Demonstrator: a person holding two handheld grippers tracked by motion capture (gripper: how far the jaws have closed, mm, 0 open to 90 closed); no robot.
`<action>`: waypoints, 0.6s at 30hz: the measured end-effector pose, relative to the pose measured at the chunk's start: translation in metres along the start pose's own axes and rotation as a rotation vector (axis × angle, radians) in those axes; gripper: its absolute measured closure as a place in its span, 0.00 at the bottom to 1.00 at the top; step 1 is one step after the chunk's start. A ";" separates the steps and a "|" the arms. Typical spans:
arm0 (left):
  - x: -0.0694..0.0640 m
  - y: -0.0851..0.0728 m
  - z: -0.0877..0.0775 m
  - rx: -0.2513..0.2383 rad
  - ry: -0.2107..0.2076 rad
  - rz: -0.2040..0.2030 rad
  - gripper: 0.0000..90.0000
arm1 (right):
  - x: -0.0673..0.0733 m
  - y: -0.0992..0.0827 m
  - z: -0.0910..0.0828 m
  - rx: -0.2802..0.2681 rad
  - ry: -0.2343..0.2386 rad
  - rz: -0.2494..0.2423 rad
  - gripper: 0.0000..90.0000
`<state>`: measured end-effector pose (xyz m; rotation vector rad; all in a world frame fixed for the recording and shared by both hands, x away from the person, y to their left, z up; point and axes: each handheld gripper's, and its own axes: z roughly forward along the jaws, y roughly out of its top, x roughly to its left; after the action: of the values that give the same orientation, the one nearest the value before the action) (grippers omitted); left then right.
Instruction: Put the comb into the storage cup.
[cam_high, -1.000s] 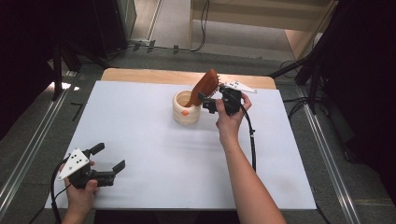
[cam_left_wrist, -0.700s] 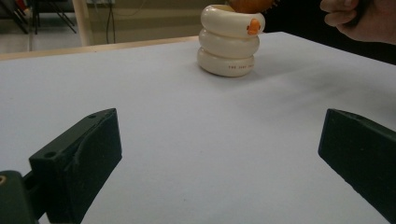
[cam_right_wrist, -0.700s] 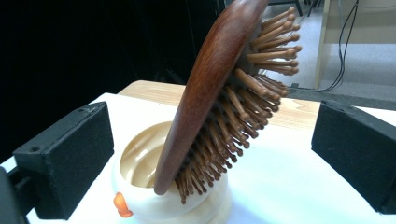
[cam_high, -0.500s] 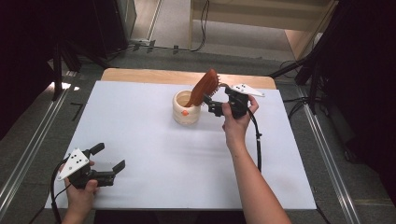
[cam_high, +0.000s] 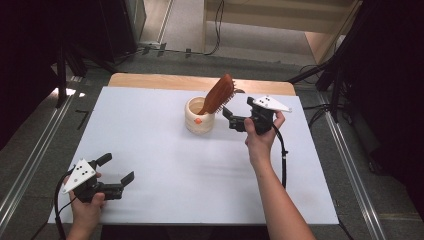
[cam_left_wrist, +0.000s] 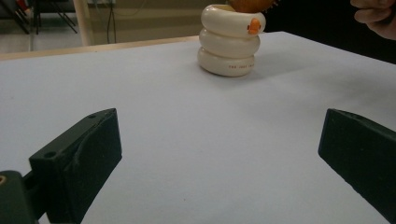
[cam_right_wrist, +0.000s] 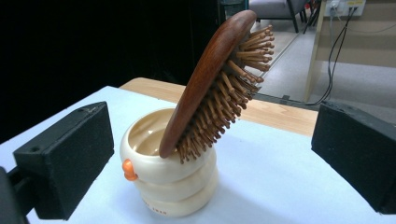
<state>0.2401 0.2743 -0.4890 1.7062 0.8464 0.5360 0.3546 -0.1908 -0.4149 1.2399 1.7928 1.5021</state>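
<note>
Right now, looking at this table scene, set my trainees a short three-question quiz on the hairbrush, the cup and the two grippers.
1. True or false: the hairbrush lies flat on the table.
2. Multiple choice: the right gripper is A) shut on the brush, B) open just beside the cup, C) inside the cup.
3. Fill in: the left gripper sits near the table's ____ edge, open and far from the cup.

Key
1. False: it stands tilted in the cup, head up, bristles facing the right gripper.
2. B: its jaws stand apart and touch nothing.
3. Front, on the person's side, at the left.
</note>
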 end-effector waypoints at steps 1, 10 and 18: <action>0.000 0.000 0.000 0.001 0.001 0.000 0.00 | 0.000 -0.001 -0.002 -0.003 0.001 -0.002 0.00; 0.000 0.000 0.000 0.001 0.002 0.001 0.00 | 0.000 -0.006 -0.020 -0.010 -0.003 -0.022 0.00; 0.000 0.000 0.000 0.000 0.003 0.000 0.00 | -0.001 -0.015 -0.034 -0.007 -0.010 -0.043 0.00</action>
<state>0.2400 0.2741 -0.4890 1.7063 0.8482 0.5382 0.3218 -0.2082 -0.4199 1.1952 1.7950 1.4750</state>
